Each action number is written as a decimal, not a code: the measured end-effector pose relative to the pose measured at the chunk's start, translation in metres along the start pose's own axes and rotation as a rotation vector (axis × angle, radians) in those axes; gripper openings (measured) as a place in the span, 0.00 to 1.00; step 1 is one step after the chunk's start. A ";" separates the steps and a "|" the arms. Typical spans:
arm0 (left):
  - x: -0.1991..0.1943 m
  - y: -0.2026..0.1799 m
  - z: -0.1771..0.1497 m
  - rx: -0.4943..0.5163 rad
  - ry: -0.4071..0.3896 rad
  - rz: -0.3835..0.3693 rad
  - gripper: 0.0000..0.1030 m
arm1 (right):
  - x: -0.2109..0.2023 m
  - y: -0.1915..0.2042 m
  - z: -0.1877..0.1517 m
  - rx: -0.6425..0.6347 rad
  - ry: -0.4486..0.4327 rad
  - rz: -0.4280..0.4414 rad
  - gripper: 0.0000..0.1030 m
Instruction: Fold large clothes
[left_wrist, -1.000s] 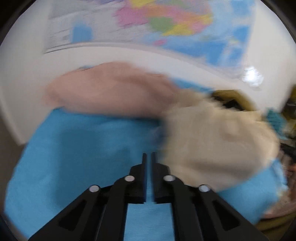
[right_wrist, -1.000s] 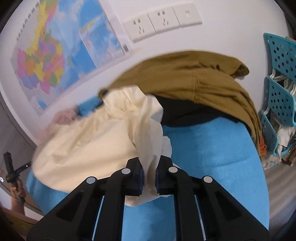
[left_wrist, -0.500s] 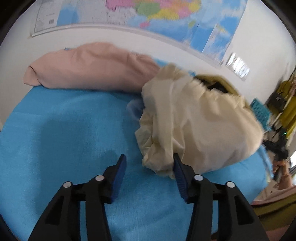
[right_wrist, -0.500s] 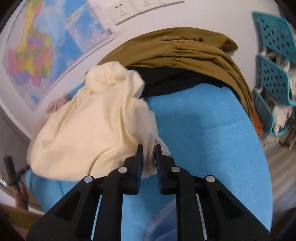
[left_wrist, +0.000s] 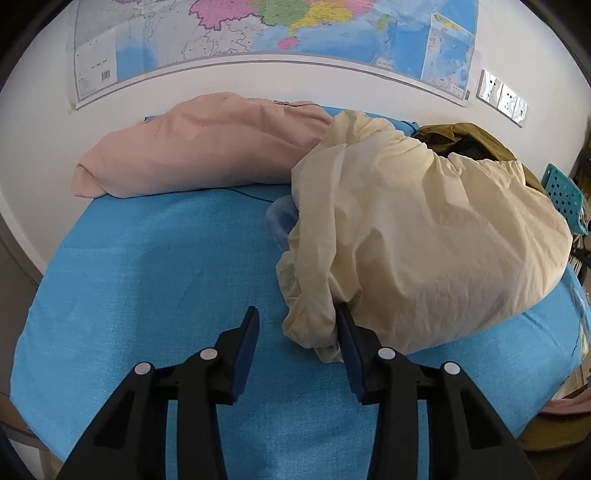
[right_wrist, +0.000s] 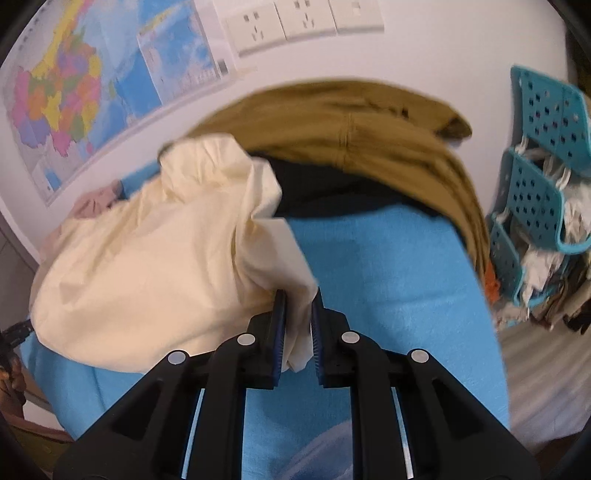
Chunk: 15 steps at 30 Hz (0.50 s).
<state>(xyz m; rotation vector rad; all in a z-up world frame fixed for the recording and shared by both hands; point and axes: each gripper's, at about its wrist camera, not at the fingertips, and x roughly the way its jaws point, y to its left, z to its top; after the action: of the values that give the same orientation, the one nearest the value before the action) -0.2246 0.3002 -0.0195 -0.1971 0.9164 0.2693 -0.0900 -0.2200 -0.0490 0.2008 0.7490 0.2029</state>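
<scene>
A crumpled cream garment (left_wrist: 417, 236) lies bunched on the blue table cover (left_wrist: 155, 280). It also fills the left of the right wrist view (right_wrist: 155, 258). My left gripper (left_wrist: 297, 325) is open, its right finger touching the garment's near edge, its left finger over bare cover. My right gripper (right_wrist: 297, 306) has its jaws slightly parted with a fold of the cream garment hanging between them.
A folded pink garment (left_wrist: 207, 147) lies at the back left by the wall. An olive-brown garment (right_wrist: 362, 133) and a black one (right_wrist: 332, 192) lie at the back. A teal perforated rack (right_wrist: 535, 177) stands right of the table. A map (left_wrist: 258, 33) hangs on the wall.
My left gripper has opened and come up to the cream garment's near edge. My right gripper's jaws have parted slightly around the cloth, which has dropped lower onto the table.
</scene>
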 end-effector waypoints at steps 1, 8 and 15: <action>0.000 0.000 0.000 -0.002 0.000 0.000 0.39 | 0.002 -0.001 -0.002 0.007 0.017 0.009 0.16; 0.000 -0.005 -0.002 0.007 -0.006 0.020 0.39 | -0.015 -0.017 -0.008 0.114 0.014 0.008 0.44; -0.001 -0.003 -0.004 -0.005 -0.005 0.012 0.43 | -0.043 0.000 -0.001 0.119 -0.090 0.086 0.44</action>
<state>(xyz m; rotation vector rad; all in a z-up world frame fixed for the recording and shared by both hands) -0.2270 0.2964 -0.0209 -0.1953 0.9127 0.2825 -0.1213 -0.2305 -0.0212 0.3530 0.6640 0.2293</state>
